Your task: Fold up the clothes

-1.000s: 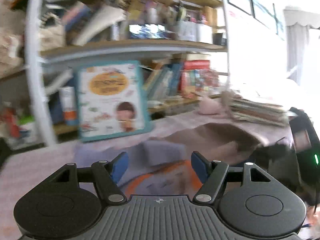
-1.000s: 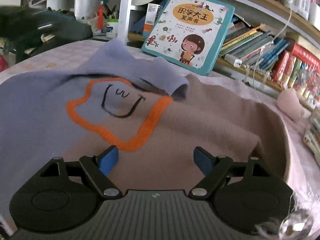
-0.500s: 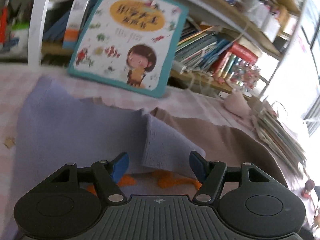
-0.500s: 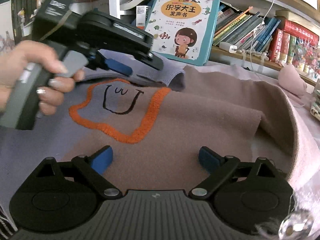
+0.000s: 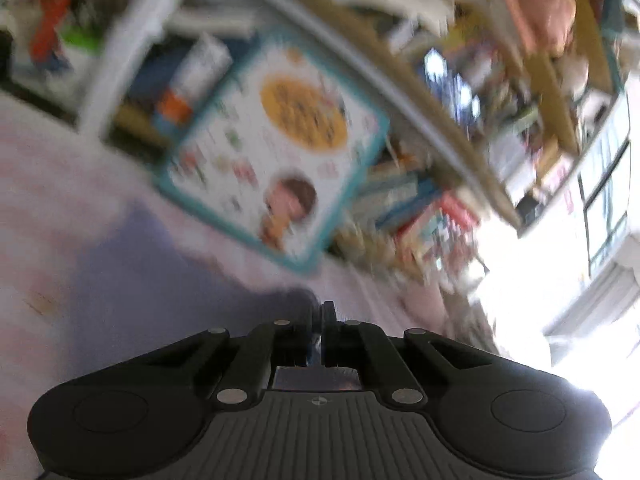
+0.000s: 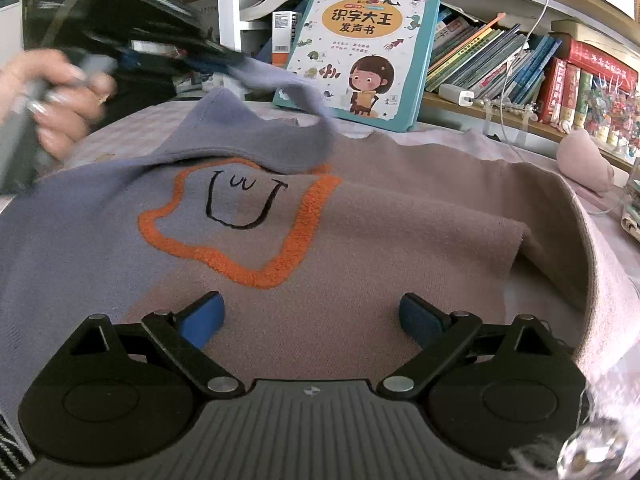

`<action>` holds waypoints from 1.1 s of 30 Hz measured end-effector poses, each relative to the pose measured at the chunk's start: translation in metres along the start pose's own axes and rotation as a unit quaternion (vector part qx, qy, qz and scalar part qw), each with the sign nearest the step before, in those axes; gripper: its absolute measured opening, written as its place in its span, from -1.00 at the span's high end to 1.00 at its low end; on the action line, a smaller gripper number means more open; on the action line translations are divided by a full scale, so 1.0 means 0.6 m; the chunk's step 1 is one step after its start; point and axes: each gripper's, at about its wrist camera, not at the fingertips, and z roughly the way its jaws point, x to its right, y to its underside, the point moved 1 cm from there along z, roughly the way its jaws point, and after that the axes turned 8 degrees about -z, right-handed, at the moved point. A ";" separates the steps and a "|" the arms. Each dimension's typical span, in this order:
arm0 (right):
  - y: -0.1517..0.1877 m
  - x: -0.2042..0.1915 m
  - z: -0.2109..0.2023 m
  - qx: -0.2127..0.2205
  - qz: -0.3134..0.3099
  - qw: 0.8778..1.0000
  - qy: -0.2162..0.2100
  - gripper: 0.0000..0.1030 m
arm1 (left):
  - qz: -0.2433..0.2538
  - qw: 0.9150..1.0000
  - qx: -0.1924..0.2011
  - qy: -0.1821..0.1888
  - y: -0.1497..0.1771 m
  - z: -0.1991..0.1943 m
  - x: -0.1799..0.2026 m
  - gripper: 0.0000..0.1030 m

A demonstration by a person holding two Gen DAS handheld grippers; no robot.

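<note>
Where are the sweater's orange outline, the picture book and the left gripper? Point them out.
orange outline [image 6: 308,220]: right wrist view, its right side.
picture book [image 6: 362,50]: right wrist view, front cover.
left gripper [image 6: 230,60]: right wrist view, fingertips on the purple sleeve.

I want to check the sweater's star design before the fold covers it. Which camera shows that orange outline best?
The right wrist view: the orange outline lies sharp and almost whole on the sweater, only its top edge under the lifted purple sleeve. The left wrist view is blurred and shows only purple cloth, no outline.
</note>
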 end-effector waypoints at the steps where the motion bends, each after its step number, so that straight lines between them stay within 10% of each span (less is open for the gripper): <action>1: 0.000 0.000 0.000 0.000 0.000 1.000 0.000 -0.86 | 0.001 1.000 0.014 -0.006 -0.015 -0.022 -0.011 0.96; 12: -0.002 -0.002 0.002 -0.004 0.002 1.000 0.006 -0.91 | 0.013 0.980 0.118 -0.158 -0.149 -0.214 -0.173 0.96; 27: 0.000 -0.001 0.003 -0.005 0.002 1.000 0.007 -0.94 | 0.065 0.918 0.165 -0.356 -0.191 -0.297 -0.288 0.87; 29: 0.001 -0.002 0.002 -0.005 0.002 1.000 0.007 -0.94 | 0.068 0.922 0.157 -0.347 -0.176 -0.297 -0.278 0.83; 33: 0.001 0.003 0.002 -0.006 0.001 1.000 0.005 -0.95 | 0.065 0.961 0.091 -0.254 -0.118 -0.271 -0.236 0.52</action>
